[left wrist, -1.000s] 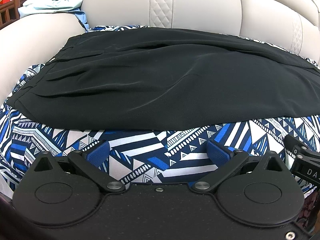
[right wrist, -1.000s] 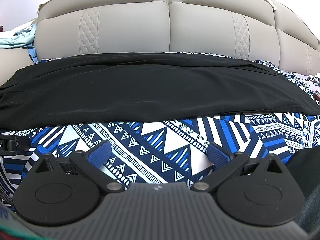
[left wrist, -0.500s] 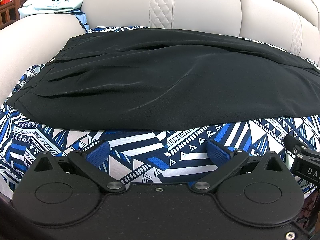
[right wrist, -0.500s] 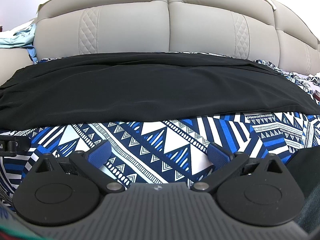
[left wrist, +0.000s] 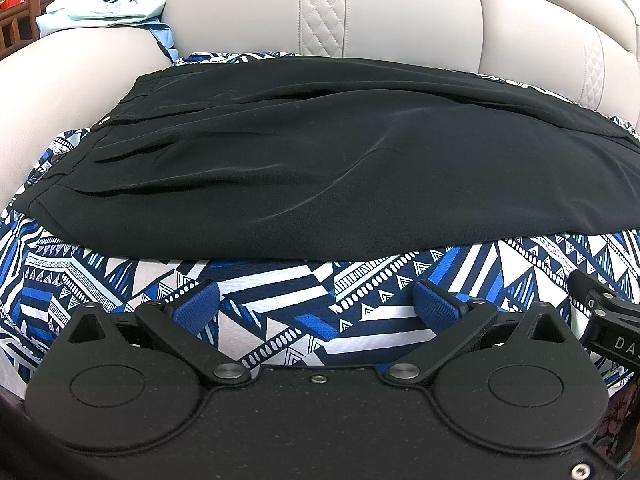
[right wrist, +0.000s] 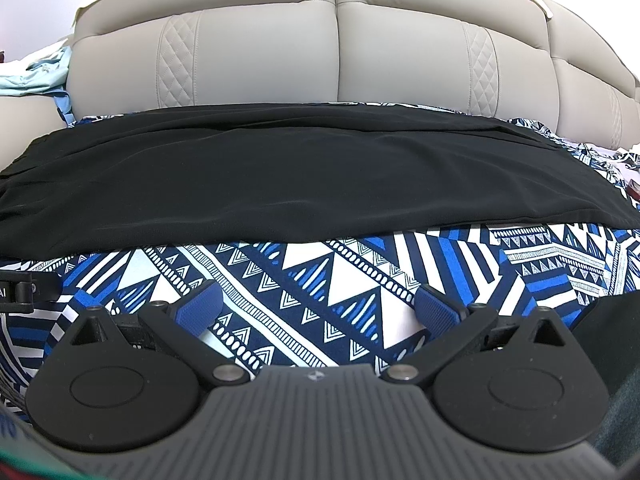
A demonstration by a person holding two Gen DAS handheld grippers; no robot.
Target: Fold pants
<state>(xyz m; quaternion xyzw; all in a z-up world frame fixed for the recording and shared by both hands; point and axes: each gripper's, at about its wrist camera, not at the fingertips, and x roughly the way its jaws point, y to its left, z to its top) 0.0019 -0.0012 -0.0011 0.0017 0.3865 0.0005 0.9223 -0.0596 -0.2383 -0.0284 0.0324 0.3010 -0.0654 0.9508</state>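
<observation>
1. My left gripper [left wrist: 316, 304] has its blue fingers [left wrist: 199, 309] spread wide with nothing between them, hanging over the patterned blue-and-white cloth [left wrist: 280, 312].
2. My right gripper [right wrist: 318, 305] is the same: fingers [right wrist: 436, 308] wide apart, gripping nothing, above the same cloth [right wrist: 320, 280].
3. The black pants [left wrist: 320, 168] lie flat on the cloth just ahead of both sets of fingers, not touching them. A strip of pattern shows between the fingertips and the near edge of the pants.
4. From the left view, the waistband end sits ahead and to the left of my fingers, and the legs run off to the right.
5. From the right view, the pants [right wrist: 300, 176] stretch across the whole width ahead of the fingers.
6. Beyond the pants stands the beige sofa back [right wrist: 336, 48].
7. Some pale blue clothing [left wrist: 108, 10] lies on the armrest, far ahead and left of the left fingers.
</observation>
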